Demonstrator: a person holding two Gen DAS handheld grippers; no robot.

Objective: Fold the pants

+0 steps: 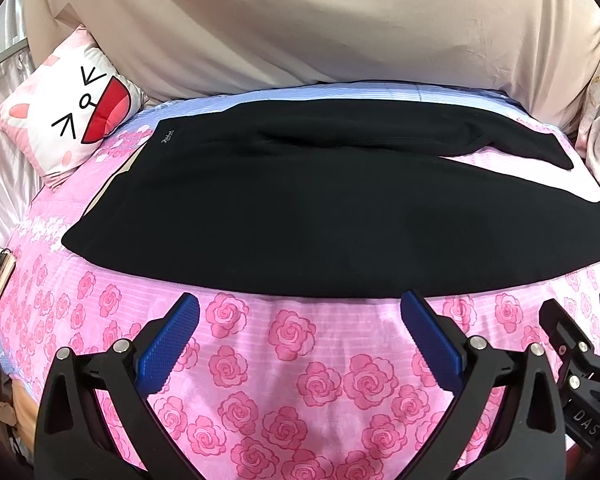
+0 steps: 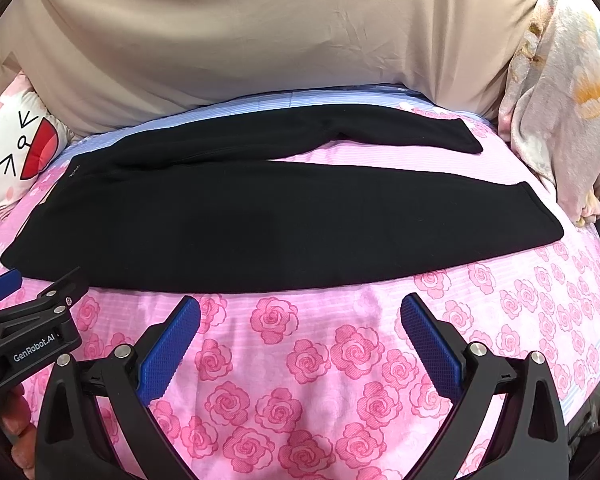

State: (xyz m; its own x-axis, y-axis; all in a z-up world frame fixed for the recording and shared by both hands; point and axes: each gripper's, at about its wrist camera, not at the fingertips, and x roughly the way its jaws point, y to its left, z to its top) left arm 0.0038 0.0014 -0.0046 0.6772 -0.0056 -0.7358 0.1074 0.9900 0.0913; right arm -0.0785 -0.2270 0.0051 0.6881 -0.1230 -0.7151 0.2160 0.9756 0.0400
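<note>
Here the black pants (image 1: 260,216) lie crosswise, waistband left, legs right; left claw (image 1: 300,336) and right claw (image 2: 300,336) both released.

Black pants (image 1: 284,208) lie spread flat on a rose-print sheet (image 1: 284,360), waist toward a cat-face pillow (image 1: 72,112) just beyond their far left corner. Below the pants' near edge, the left gripper (image 1: 300,312) hangs with blue pads wide apart, empty. The right gripper (image 1: 580,344) shows beside it, at the pants' near right.
</note>
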